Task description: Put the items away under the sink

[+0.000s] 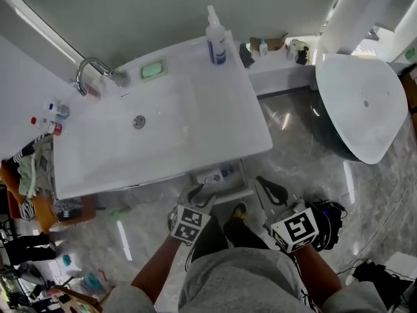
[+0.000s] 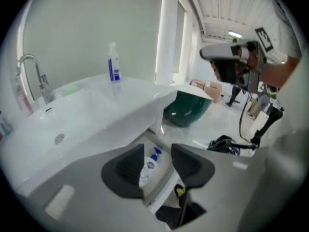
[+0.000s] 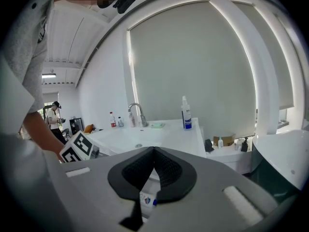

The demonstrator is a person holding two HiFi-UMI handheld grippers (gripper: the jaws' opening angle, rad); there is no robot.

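A white pump bottle with a blue top (image 2: pixel 147 166) lies on the low shelf (image 1: pixel 225 191) under the white sink counter (image 1: pixel 215 119); it also shows in the head view (image 1: pixel 217 174) and, partly hidden by the jaws, in the right gripper view (image 3: pixel 147 198). My left gripper (image 1: pixel 197 196) (image 2: pixel 158 151) is open just short of the shelf, framing the bottle without touching it. My right gripper (image 1: pixel 266 184) (image 3: pixel 154 151) hangs shut and empty to the right of the shelf. A tall spray bottle (image 1: pixel 215 38) and a green soap dish (image 1: pixel 154 69) stand on the counter.
A chrome faucet (image 1: pixel 91 70) rises at the counter's back left. A white bathtub (image 1: pixel 361 103) fills the right side. Small bottles and boxes sit on a ledge (image 1: pixel 280 47). Clothes and clutter (image 1: pixel 32 175) lie left; black cables (image 1: pixel 329 217) trail on the floor.
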